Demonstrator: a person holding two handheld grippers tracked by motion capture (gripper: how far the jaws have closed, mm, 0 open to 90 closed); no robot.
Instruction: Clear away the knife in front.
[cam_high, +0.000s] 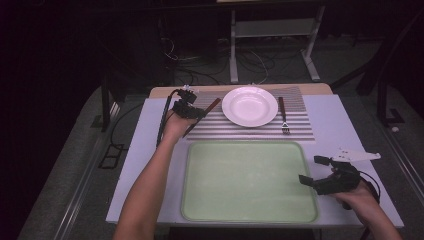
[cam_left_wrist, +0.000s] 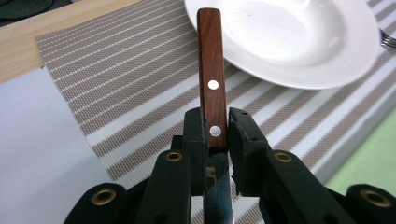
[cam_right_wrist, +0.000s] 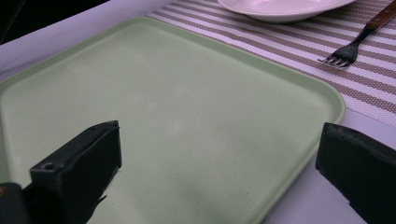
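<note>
Left gripper (cam_left_wrist: 215, 135) clamped on knife (cam_left_wrist: 211, 70) at handle base, over striped mat (cam_high: 295, 125), left of plate (cam_high: 249, 106). Fork (cam_high: 283, 116) right of plate. Right gripper (cam_high: 315, 170) jaws wide apart beside green tray (cam_high: 250, 181).

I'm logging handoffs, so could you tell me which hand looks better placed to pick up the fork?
Probably the right: its tool is open beside the tray, on the fork's side. The left tool grips the knife.
</note>
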